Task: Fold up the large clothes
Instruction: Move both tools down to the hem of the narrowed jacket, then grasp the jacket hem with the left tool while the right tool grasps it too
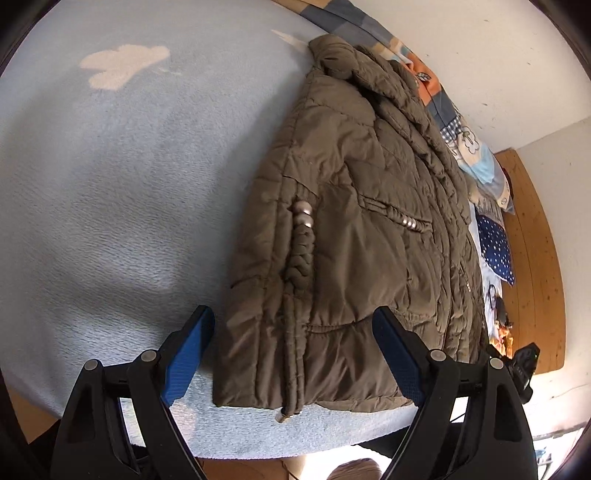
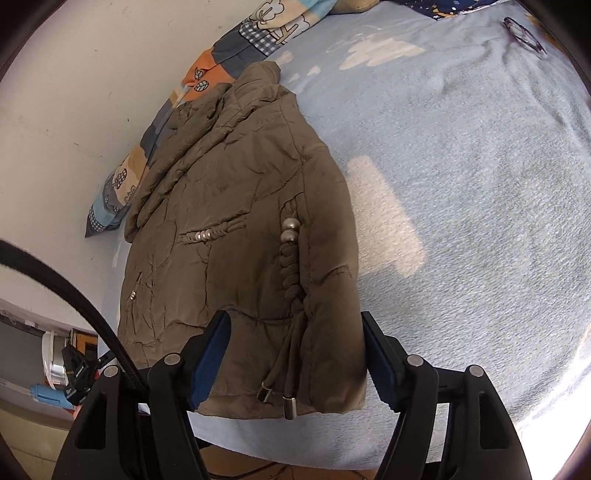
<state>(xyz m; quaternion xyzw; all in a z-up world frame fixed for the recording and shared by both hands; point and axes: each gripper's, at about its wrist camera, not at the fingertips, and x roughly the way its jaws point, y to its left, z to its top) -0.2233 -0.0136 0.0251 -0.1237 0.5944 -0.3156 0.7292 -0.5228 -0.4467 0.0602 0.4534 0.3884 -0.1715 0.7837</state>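
Note:
An olive-brown padded jacket (image 1: 369,184) lies folded lengthwise on a light blue fleece blanket (image 1: 110,184), collar at the far end, hem at the near edge. A braided cord with metal beads (image 1: 303,236) runs down its front. My left gripper (image 1: 295,354) hovers open at the hem, its blue pads apart on either side of the jacket's near left part. In the right wrist view the jacket (image 2: 229,184) fills the centre. The right gripper (image 2: 295,358) is open over the hem's right corner, where two metal-tipped drawstring ends (image 2: 280,398) hang; the pads do not press the cloth.
A patchwork quilt (image 2: 207,74) lies along the white wall behind the jacket. A navy dotted pillow (image 1: 496,251) and glasses (image 2: 524,33) sit at the bed's far end. The blanket (image 2: 480,184) stretches wide beside the jacket. A black cable (image 2: 74,288) crosses the lower left.

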